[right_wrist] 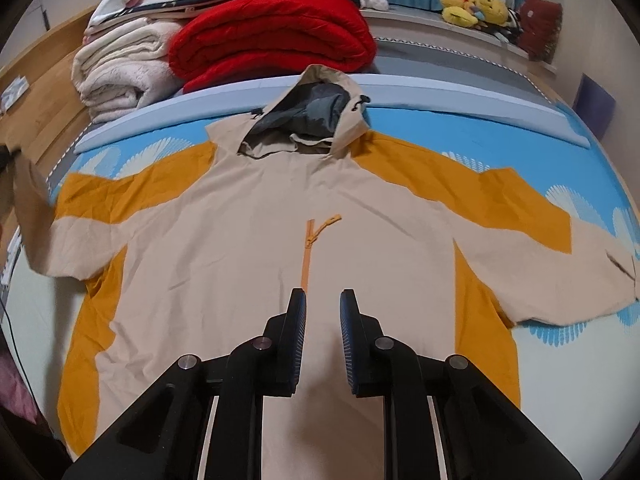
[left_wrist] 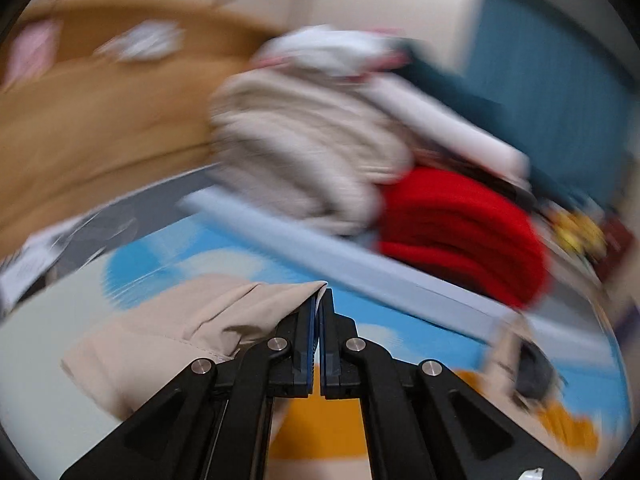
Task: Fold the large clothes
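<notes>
Blue bedding [right_wrist: 460,128] is covered by a spread hooded jacket [right_wrist: 240,240]. Its sleeve edge [left_wrist: 248,304] is pinched by the left tool [left_wrist: 319,312]; the right tool [right_wrist: 323,300] is held agape above the hem.

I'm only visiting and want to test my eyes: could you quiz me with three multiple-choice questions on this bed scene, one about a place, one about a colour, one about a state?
1. Where is the red blanket?
A. Beyond the jacket's hood
B. On the jacket's right sleeve
C. Under the right gripper

2. What colour is the jacket's zip?
A. Blue
B. Orange
C. Black

3. What is the left gripper doing?
A. Hanging open
B. Shut on beige cloth
C. Holding a toy

Answers:
1 A, it lies folded past the hood, beside the cream blanket.
2 B, it matches the orange panels.
3 B, its fingers pinch the beige cloth, while the right gripper is open above the jacket.
</notes>
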{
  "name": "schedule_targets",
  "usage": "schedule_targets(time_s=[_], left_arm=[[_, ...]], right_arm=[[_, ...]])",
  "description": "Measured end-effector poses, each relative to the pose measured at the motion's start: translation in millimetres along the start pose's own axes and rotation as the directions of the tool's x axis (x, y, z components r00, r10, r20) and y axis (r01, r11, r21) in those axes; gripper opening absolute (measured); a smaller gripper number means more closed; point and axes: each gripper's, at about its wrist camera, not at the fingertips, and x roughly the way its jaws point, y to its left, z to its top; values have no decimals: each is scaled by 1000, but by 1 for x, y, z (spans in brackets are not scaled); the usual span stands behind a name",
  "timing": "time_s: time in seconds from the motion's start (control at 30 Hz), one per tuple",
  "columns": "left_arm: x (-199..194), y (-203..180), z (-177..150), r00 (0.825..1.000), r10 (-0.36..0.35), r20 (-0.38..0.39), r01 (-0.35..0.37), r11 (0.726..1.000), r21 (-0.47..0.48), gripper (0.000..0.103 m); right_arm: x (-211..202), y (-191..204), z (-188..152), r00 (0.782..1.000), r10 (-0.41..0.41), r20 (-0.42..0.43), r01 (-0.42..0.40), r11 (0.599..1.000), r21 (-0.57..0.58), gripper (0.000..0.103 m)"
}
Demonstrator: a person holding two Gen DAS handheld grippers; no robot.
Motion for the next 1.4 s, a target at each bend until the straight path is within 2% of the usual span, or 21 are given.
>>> schedule_targets(time_s=[0.1, 0.13, 0.17, 0.2, 0.27, 0.3, 0.33, 0.37, 0.4, 0.43, 0.5, 0.63, 0.73, 0.77, 0.8, 0.83, 0.93, 1.07, 1.13, 1.2, 1.4], left_arm=[[-17, -85, -30, 981, -184, -67, 192, 972, 134, 0], [-20, -110, -46, 965, -237, -113, 253, 954, 163, 0], [-22, -135, -67, 941, -293, -169, 322, 930, 180, 0], [-22, -154, -88, 912, -347, -220, 388, 904, 178, 0], [-15, -185, -138, 834, -422, -356, 495, 857, 144, 3], [-7, -197, -163, 778, -434, -454, 533, 839, 111, 4], [1, -205, -186, 722, -421, -548, 545, 835, 77, 6], [3, -208, -199, 698, -402, -593, 537, 841, 62, 6], [2, -206, -206, 682, -386, -621, 522, 852, 43, 6], [-2, -202, -206, 681, -379, -626, 507, 861, 30, 6], [-18, -189, -191, 701, -354, -619, 460, 888, 13, 6], [-42, -139, -139, 799, -236, -554, 279, 960, -6, 10], [-47, -112, -118, 875, -154, -460, 178, 984, 8, 12], [-44, -103, -115, 905, -95, -415, 123, 992, 40, 13], [-36, -99, -117, 913, -5, -407, 41, 996, 81, 12], [-24, -93, -118, 900, 66, -432, -26, 995, 98, 10], [1, -80, -113, 879, 16, -476, -21, 1000, -6, 11], [8, -73, -102, 879, 21, -476, -27, 1000, -7, 14], [6, -72, -100, 873, -3, -487, -18, 999, -40, 14], [4, -67, -97, 865, -43, -500, 4, 997, -79, 14], [3, -56, -92, 862, -57, -503, -2, 993, -116, 14]], right_arm=[[-2, -9, 2, 1000, 6, -12, -5, 999, 38, 20], [-2, -11, 2, 1000, 11, -18, -10, 999, 49, 20], [-2, -13, 2, 1000, 20, -23, -18, 998, 61, 20], [-1, -16, 2, 999, 28, -27, -26, 997, 71, 22], [0, -19, 1, 999, 32, -37, -28, 996, 85, 23], [1, -20, 1, 999, 35, -41, -31, 995, 93, 24], [2, -22, 0, 998, 38, -45, -34, 995, 99, 25], [3, -23, 0, 998, 42, -49, -37, 994, 105, 25], [3, -24, 0, 997, 47, -53, -41, 993, 113, 26], [3, -26, 1, 997, 51, -55, -44, 992, 121, 26], [2, -29, 3, 997, 62, -55, -54, 989, 141, 26], [-3, -26, 8, 995, 90, -34, -84, 986, 146, 26], [-7, -13, 9, 994, 109, -7, -108, 989, 104, 24], [-9, -5, 8, 993, 121, 6, -121, 990, 75, 21], [-10, 0, 7, 992, 127, 9, -127, 990, 57, 19], [-11, 10, 5, 991, 133, 18, -134, 991, 24, 19], [-8, 35, -3, 987, 159, 25, -157, 986, -57, 19], [0, 72, -14, 982, 189, 10, -184, 964, -190, 22], [6, 92, -21, 981, 192, 8, -183, 945, -271, 30], [15, 113, -28, 986, 165, 11, -149, 920, -363, 45], [44, 148, -37, 991, 137, -8, -124, 869, -478, 52]])
